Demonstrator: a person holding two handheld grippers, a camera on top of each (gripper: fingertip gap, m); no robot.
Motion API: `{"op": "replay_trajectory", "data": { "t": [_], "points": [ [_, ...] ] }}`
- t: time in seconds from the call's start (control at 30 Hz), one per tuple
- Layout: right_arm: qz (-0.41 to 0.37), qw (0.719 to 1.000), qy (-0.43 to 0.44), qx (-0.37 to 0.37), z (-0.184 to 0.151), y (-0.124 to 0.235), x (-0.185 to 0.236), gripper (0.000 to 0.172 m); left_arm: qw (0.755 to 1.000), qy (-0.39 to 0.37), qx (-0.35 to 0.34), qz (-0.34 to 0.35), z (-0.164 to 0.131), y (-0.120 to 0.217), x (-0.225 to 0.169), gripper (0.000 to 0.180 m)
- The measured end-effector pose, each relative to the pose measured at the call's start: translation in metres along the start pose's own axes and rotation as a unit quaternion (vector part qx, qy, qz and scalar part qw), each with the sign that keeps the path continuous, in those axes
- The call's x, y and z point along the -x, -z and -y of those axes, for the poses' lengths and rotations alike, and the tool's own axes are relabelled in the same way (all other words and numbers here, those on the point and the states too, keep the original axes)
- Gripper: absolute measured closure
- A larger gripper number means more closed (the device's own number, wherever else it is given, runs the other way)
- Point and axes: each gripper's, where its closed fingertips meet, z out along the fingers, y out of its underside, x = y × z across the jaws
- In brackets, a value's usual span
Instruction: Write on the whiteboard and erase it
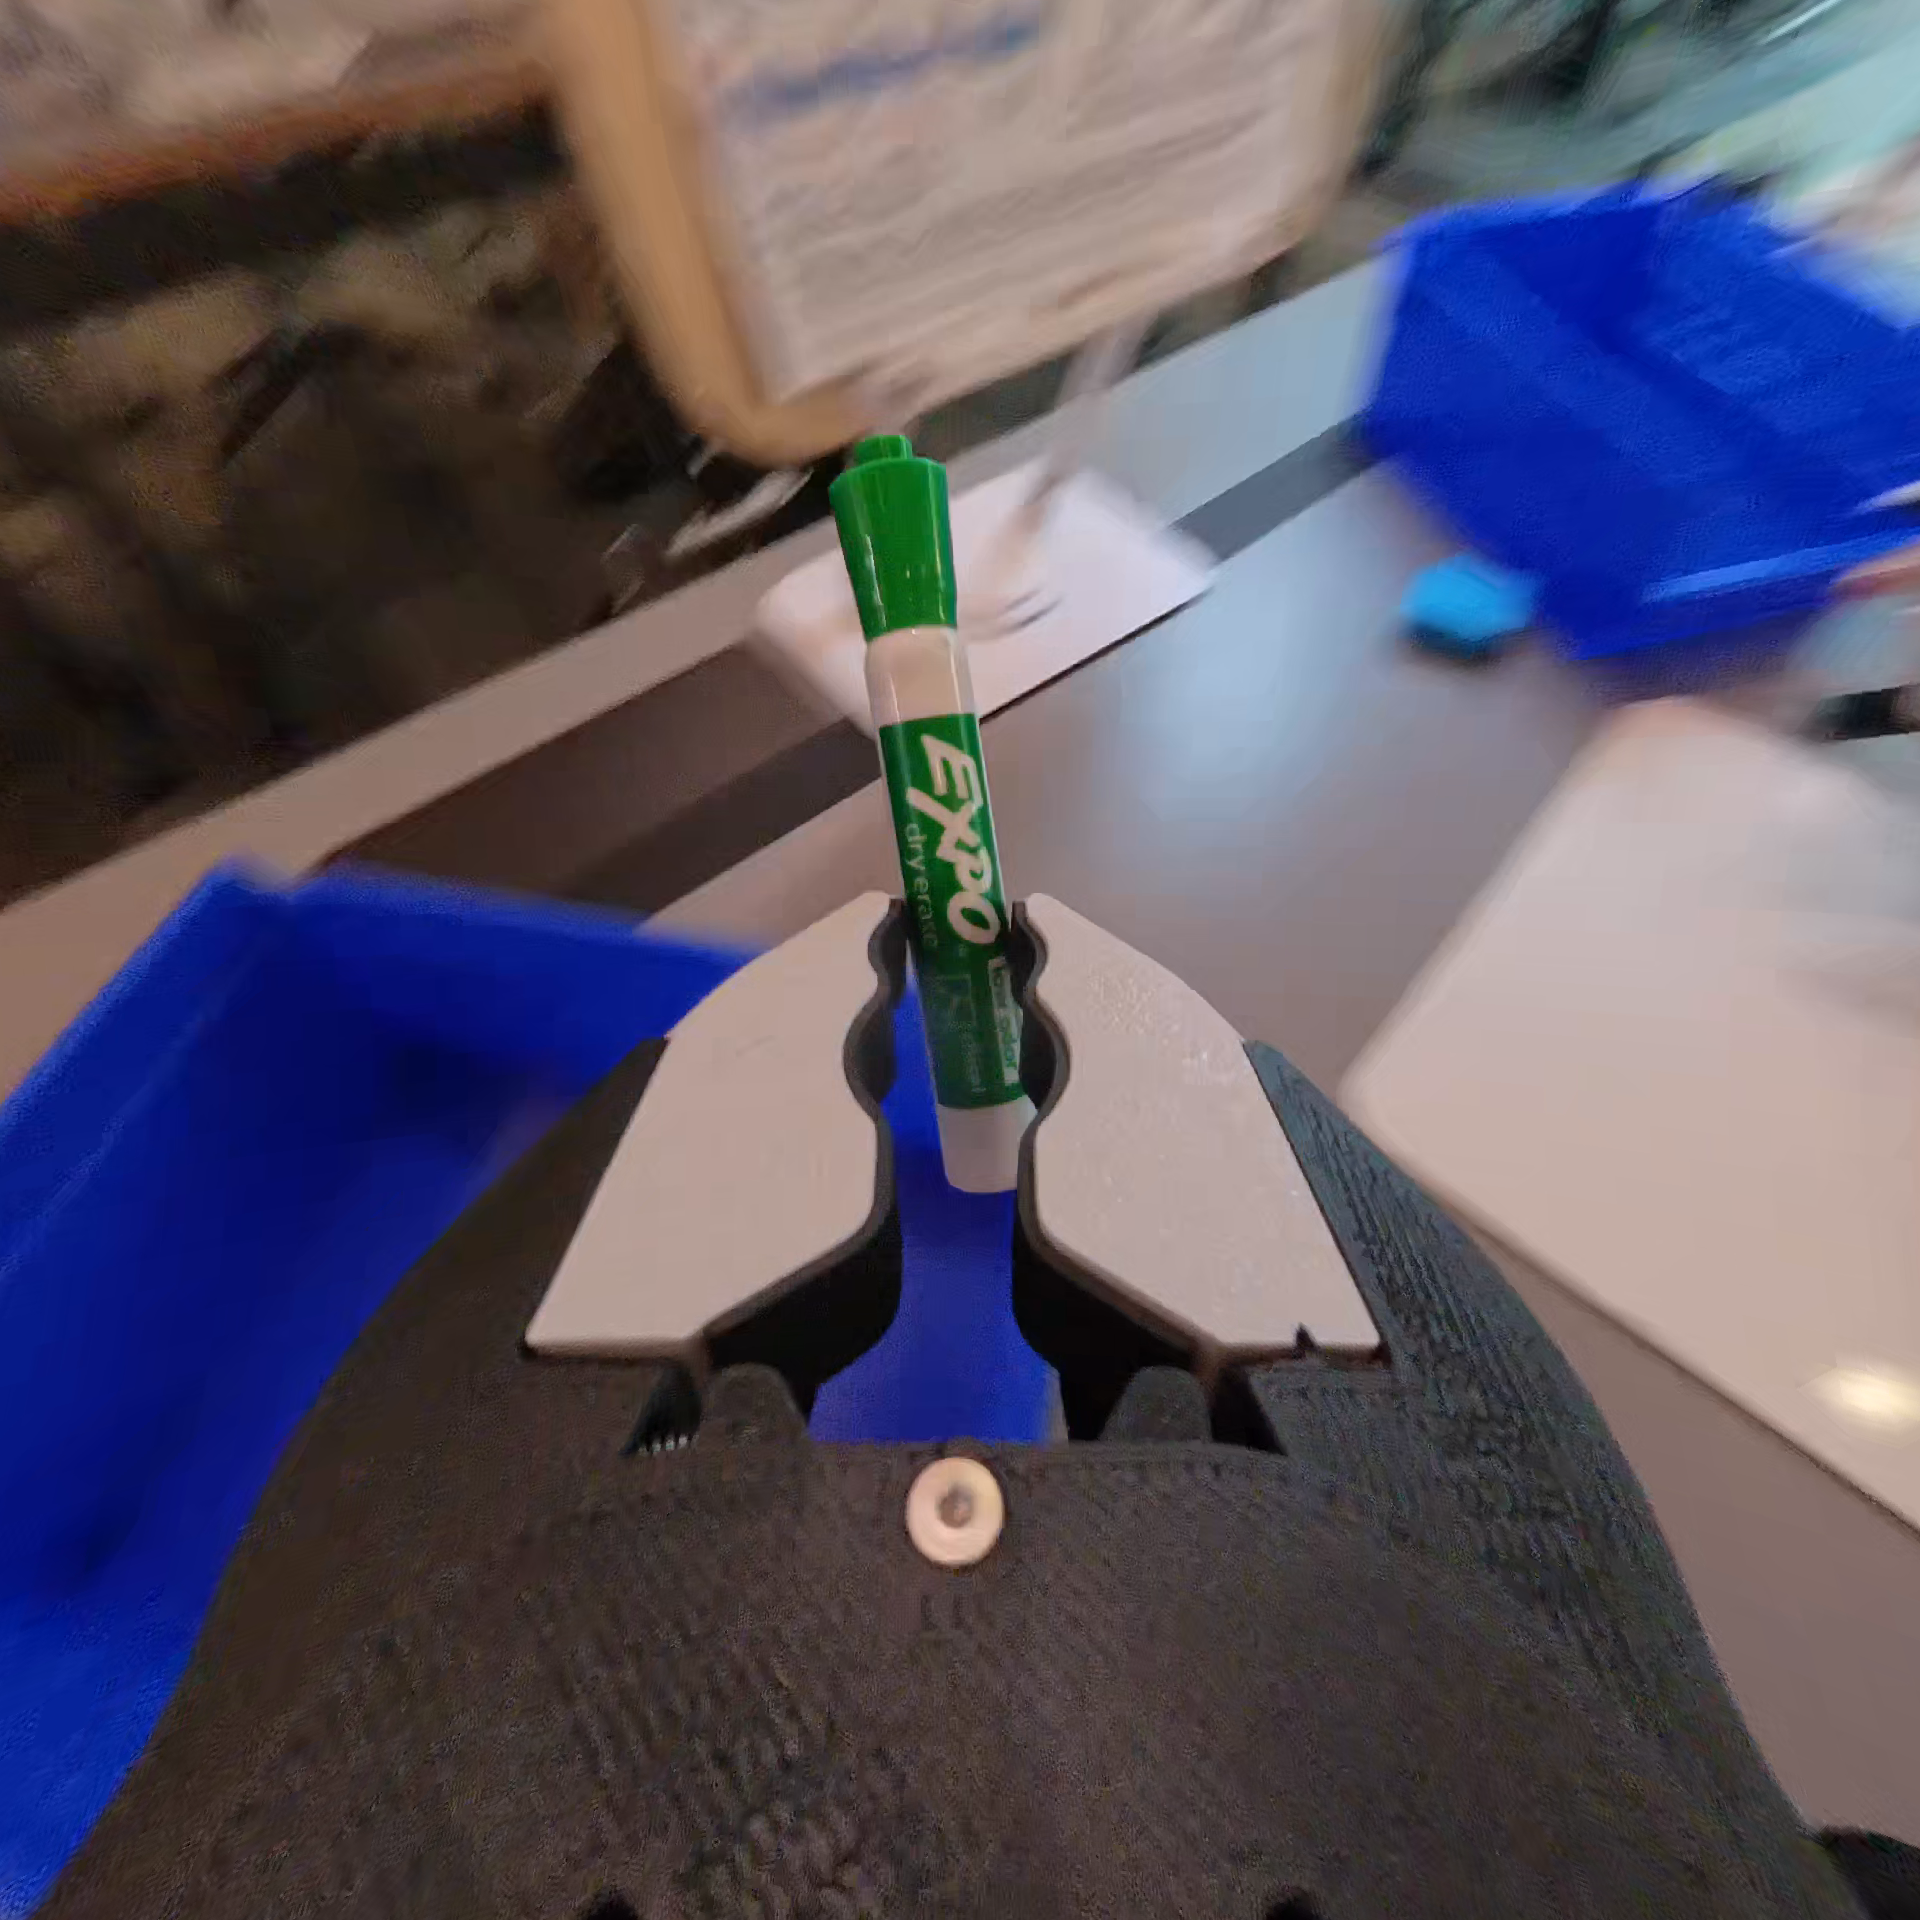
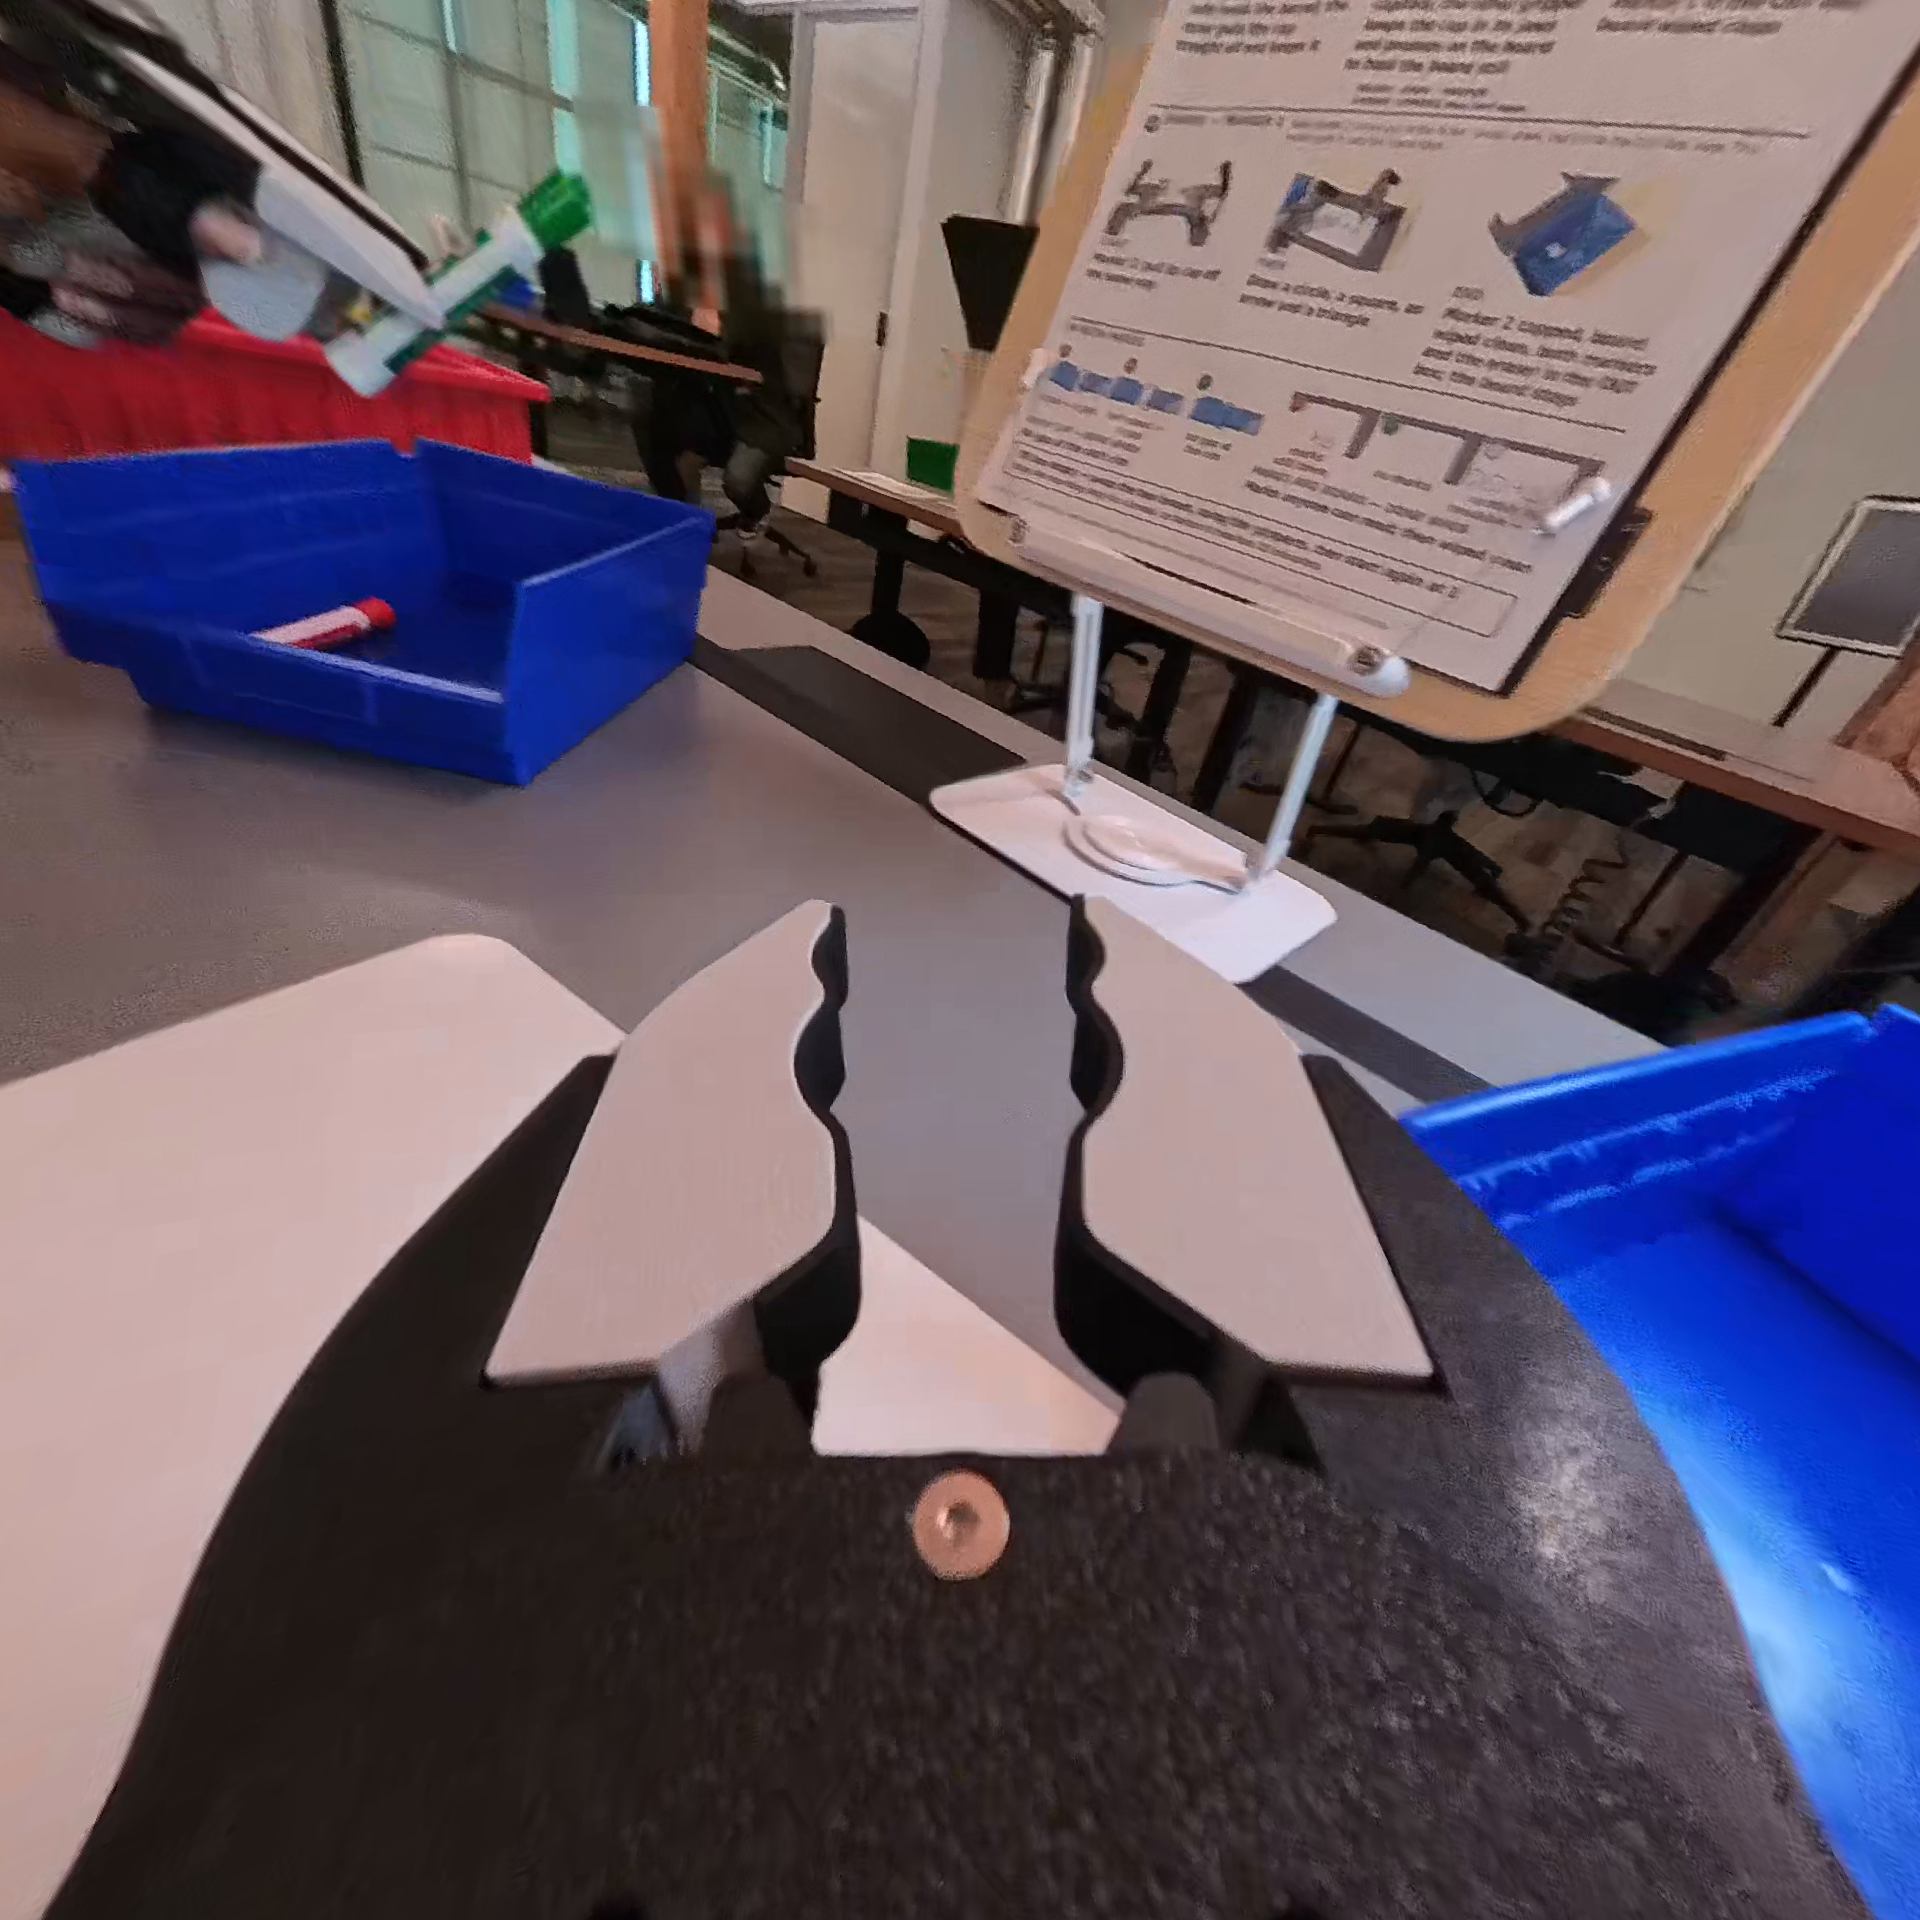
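Observation:
My left gripper (image 1: 956,920) is shut on a green-capped dry-erase marker (image 1: 930,790), held nearly upright with its cap on, above a blue bin (image 1: 260,1091). It also shows in the right wrist view, where the left gripper (image 2: 416,301) holds the marker (image 2: 478,270) high at the upper left. My right gripper (image 2: 951,920) is open and empty above the grey table (image 2: 416,862). The white whiteboard (image 2: 260,1143) lies flat under and left of it, and it shows at the right of the left wrist view (image 1: 1662,987).
A blue bin (image 2: 364,603) at the left holds a red-capped marker (image 2: 332,627). Another blue bin (image 2: 1714,1247) stands at the right; in the left wrist view (image 1: 1642,416) a light blue object (image 1: 1460,615) lies beside it. An instruction sheet on a stand (image 2: 1403,343) with a white base (image 2: 1143,873) stands at the table's far edge. The grippers' ends are close to 35 cm from one another.

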Motion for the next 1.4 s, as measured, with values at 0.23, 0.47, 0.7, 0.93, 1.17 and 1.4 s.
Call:
{"op": "replay_trajectory", "data": {
  "t": [0.23, 0.47, 0.7, 0.93, 1.17, 1.4],
  "points": [
    [0.233, 0.956, -0.162, -0.076, 0.073, -0.007, 0.117, 0.121, 0.945, -0.062, -0.157, -0.279, 0.0, -0.017, -0.222, 0.161],
    [0.28, 0.943, -0.174, -0.046, 0.055, -0.014, 0.143, 0.129, 0.922, -0.067, -0.148, -0.352, -0.039, -0.04, -0.293, 0.161],
    [0.32, 0.931, -0.176, -0.012, 0.037, -0.013, 0.156, 0.153, 0.925, -0.072, -0.109, -0.356, -0.057, -0.045, -0.287, 0.15],
    [0.292, 0.953, -0.08, 0.024, 0.025, -0.013, 0.161, 0.153, 0.928, -0.07, -0.161, -0.328, -0.032, -0.029, -0.27, 0.134],
    [0.323, 0.943, -0.029, 0.072, 0.005, -0.013, 0.186, 0.153, 0.919, -0.104, -0.173, -0.339, -0.029, -0.016, -0.295, 0.138],
    [0.33, 0.938, 0.019, 0.1, -0.007, -0.012, 0.201, 0.153, 0.923, -0.145, -0.111, -0.339, -0.052, -0.027, -0.303, 0.16]
  ]
}}
